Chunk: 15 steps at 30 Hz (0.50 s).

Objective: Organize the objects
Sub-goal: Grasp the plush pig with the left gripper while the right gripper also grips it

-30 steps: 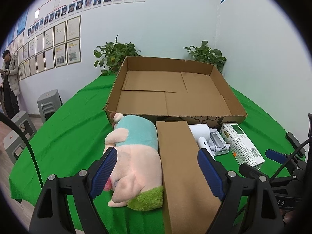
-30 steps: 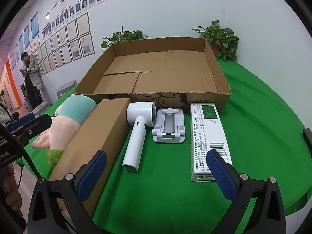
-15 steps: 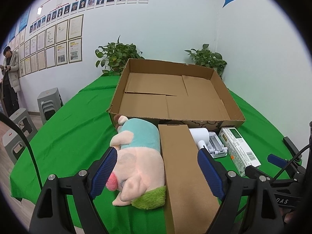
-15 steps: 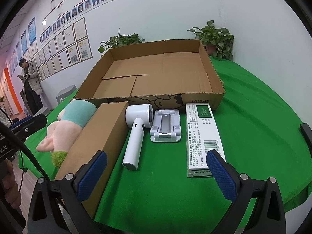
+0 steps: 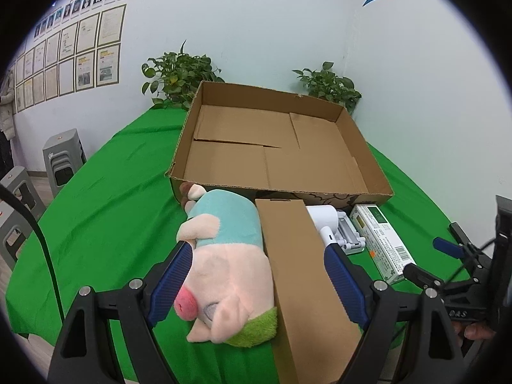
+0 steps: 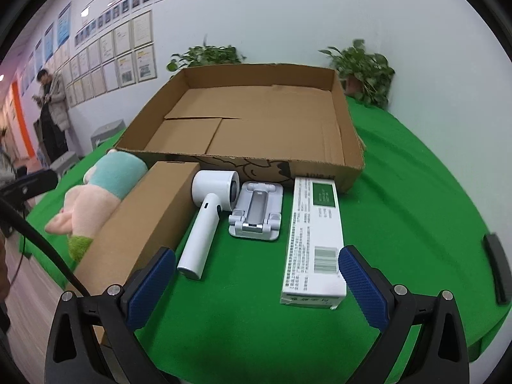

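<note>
A wide, shallow cardboard tray (image 5: 278, 156) (image 6: 256, 128) stands empty at the back of the green table. In front of it lie a plush pig (image 5: 224, 256) (image 6: 99, 192), a long brown carton (image 5: 304, 284) (image 6: 144, 220), a white hair dryer (image 6: 208, 220) (image 5: 323, 220), a white folding stand (image 6: 257, 212) (image 5: 350, 232) and a white-and-green box (image 6: 315, 233) (image 5: 382, 243). My left gripper (image 5: 256, 280) is open above the pig and the carton's near end. My right gripper (image 6: 256, 283) is open over bare cloth between the dryer handle and the white-and-green box.
Two potted plants (image 5: 179, 76) (image 5: 329, 84) stand behind the tray by the wall. Grey stools (image 5: 64, 160) sit left of the table, and a person (image 6: 52, 105) stands farther left. The table edge (image 6: 464, 320) curves close on the right.
Both grippers have risen and tilted a little; the objects sit slightly lower and farther in both views. Nothing on the table has moved, and both grippers stay open.
</note>
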Each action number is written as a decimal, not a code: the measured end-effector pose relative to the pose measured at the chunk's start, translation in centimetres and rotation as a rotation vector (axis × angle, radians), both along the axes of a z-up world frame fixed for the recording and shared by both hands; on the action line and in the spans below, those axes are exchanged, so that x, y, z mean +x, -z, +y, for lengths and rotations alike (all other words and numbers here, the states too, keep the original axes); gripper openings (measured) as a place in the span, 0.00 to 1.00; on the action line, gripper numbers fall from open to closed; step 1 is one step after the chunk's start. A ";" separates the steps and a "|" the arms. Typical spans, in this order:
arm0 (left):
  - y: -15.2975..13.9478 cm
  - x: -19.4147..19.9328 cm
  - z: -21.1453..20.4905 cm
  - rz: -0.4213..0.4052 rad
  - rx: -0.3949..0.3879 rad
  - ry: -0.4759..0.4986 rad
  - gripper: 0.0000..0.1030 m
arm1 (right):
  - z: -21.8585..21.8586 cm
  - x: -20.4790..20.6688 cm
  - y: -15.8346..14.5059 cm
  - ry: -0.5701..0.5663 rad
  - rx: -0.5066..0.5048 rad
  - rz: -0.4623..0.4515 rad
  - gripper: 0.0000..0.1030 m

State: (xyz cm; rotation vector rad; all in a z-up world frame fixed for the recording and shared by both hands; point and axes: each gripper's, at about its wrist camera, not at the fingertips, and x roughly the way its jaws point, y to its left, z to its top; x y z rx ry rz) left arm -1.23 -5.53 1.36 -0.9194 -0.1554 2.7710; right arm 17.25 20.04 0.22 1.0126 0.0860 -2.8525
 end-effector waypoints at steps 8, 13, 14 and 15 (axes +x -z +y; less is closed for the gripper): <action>4.4 -3.2 -1.6 -0.169 -0.067 -0.038 0.82 | -5.8 4.0 -3.9 -0.582 -0.002 0.089 1.00; 6.7 -2.8 -2.9 -0.215 0.057 0.024 0.74 | -10.7 5.9 -5.6 -0.877 -0.071 0.095 1.00; 6.7 -2.6 -3.2 -0.208 0.068 0.026 0.70 | -11.5 5.6 -5.5 -0.888 -0.074 0.092 1.00; 6.7 -2.2 -3.4 -0.202 0.076 0.031 0.68 | -12.2 5.0 -5.4 -0.885 -0.079 0.083 1.00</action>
